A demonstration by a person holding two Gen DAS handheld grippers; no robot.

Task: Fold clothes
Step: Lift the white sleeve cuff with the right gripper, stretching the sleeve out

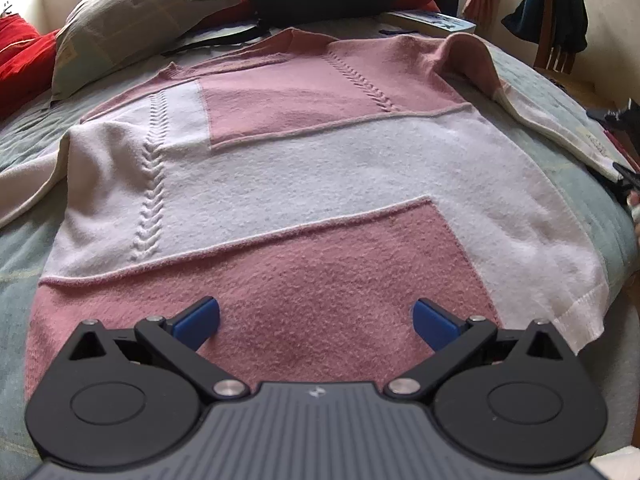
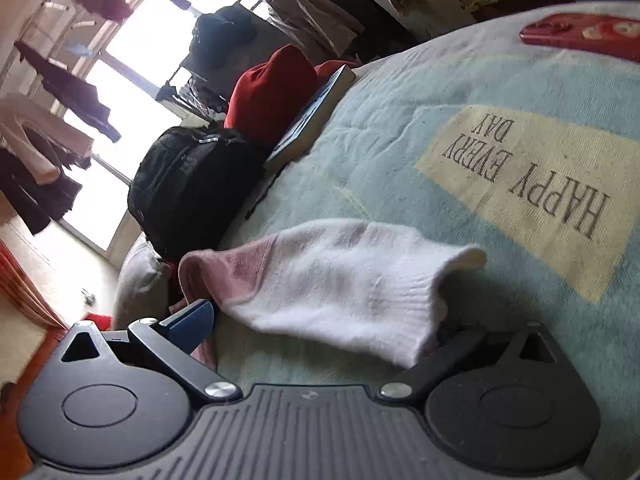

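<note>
Left wrist view: the left gripper has its blue fingers spread wide with nothing between them, low over the near hem of a pink and white sweater. The sweater lies flat on a pale green bedspread, hem near, neck far, so its long axis runs straight away from this gripper. One sleeve trails off to the left; the other sleeve runs down the right side, and at its end, by the right edge of the picture, something dark shows that I take to be the other tool.

Right wrist view: the right gripper is also spread wide. Its left finger is bare; its right finger is hidden under the ribbed white cuff of that sleeve, which drapes across the gap, so whether the cuff is pinched or only resting there I cannot tell. The sleeve leads off to the left from this gripper, toward the body of the sweater.

My judgement is that the right hand is plainly the nearer to this sleeve, and any fold of it would carry the cuff leftward over the body.

Readable writing: a cream patch on the bedspread says "HAPPY EVERY DAY", upside down from this view. No brand can be read on the black backpack or the book beyond.
</note>
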